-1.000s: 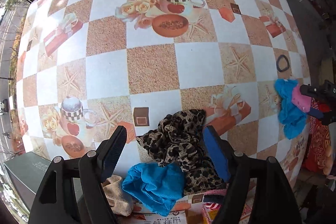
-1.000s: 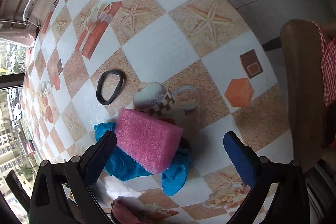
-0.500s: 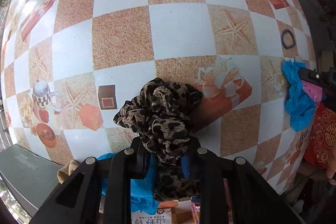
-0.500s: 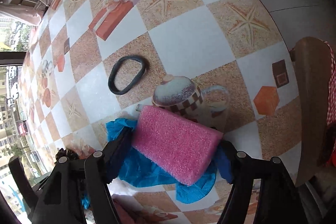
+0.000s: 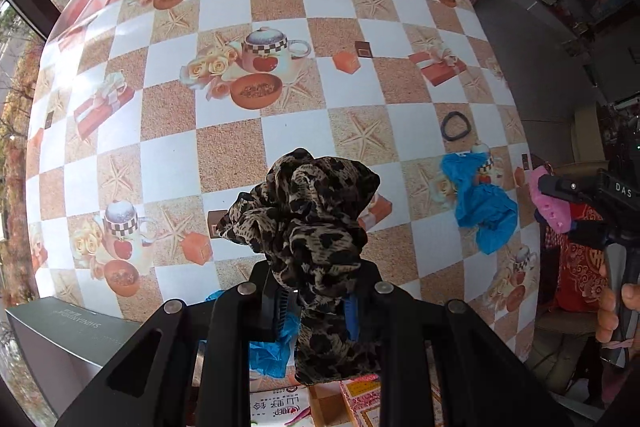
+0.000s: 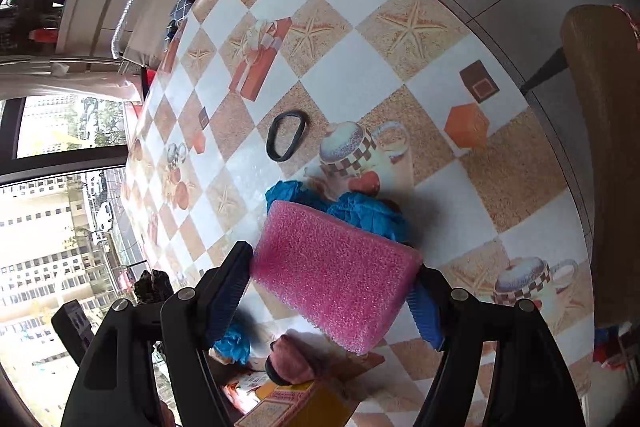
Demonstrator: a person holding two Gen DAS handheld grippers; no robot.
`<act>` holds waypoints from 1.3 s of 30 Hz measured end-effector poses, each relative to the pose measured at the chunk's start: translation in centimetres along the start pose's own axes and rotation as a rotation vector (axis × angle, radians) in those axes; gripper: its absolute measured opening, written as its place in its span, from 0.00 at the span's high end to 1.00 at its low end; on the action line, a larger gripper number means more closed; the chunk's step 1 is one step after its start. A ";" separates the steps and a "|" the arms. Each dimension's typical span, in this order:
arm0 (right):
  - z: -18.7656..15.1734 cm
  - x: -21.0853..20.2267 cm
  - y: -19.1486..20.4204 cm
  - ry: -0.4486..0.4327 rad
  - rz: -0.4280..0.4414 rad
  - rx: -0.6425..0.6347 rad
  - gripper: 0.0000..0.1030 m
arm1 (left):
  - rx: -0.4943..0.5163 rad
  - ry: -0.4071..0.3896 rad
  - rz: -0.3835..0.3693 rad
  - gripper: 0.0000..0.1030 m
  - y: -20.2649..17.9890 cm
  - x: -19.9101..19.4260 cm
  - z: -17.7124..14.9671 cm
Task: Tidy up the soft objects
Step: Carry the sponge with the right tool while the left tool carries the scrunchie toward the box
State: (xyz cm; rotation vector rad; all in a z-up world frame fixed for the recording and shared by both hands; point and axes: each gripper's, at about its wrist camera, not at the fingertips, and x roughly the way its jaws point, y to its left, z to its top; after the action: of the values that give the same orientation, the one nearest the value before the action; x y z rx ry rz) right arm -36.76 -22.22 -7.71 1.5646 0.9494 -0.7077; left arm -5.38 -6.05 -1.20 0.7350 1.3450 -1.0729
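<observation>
Two soft things are lifted off the tabletop [image 5: 172, 171]: left tongs [image 5: 320, 301] pinch the leopard cloth [image 5: 304, 223], right tongs [image 6: 332, 291] clamp the pink sponge [image 6: 334, 273]. Left to sort, I judge: blue cloth [image 5: 482, 205] and black hair band [image 6: 286, 134] near the right edge.

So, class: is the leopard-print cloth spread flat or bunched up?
Bunched up. The leopard-print cloth bulges in crumpled folds, pinched by the left gripper, above the table.
</observation>
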 end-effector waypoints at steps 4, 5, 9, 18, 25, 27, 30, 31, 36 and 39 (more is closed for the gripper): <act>-3.0 -0.4 0.3 0.004 0.021 0.003 0.28 | 0.059 -0.017 -0.021 0.76 -2.7 -1.0 -0.5; -3.8 -0.6 0.1 0.007 0.021 0.004 0.28 | 0.079 -0.021 -0.022 0.76 -3.2 -1.3 -0.9; -6.2 -0.8 -0.5 0.004 0.011 0.006 0.28 | 0.156 -0.034 -0.055 0.76 -5.9 -2.3 -2.7; -12.6 -4.1 -2.3 -0.065 -0.056 -0.005 0.28 | 0.366 -0.055 -0.149 0.76 -13.6 -4.7 -7.5; -17.9 -6.5 -3.8 -0.098 -0.111 -0.016 0.28 | 0.566 -0.036 -0.231 0.76 -18.3 -6.5 -13.2; -19.3 -6.9 -4.2 -0.104 -0.119 -0.008 0.28 | 0.603 -0.025 -0.249 0.76 -18.8 -6.9 -14.9; -21.2 -7.3 -4.7 -0.110 -0.128 0.003 0.28 | 0.643 -0.010 -0.265 0.76 -18.8 -7.4 -17.1; -21.8 -7.4 -4.8 -0.111 -0.130 0.006 0.28 | 0.656 -0.006 -0.270 0.76 -18.7 -7.6 -17.8; -24.7 -6.7 -4.5 -0.093 -0.145 -0.002 0.28 | 0.745 -0.006 -0.280 0.76 -17.2 -8.9 -21.4; -26.4 -5.6 -3.9 -0.063 -0.156 -0.028 0.28 | 0.771 0.005 -0.281 0.76 -15.7 -9.3 -23.2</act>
State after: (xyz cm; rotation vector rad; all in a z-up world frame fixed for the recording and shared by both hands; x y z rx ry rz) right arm -44.24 2.73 0.46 1.4467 1.0373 -0.8448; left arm -27.97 10.85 7.40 1.1195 1.0361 -1.8556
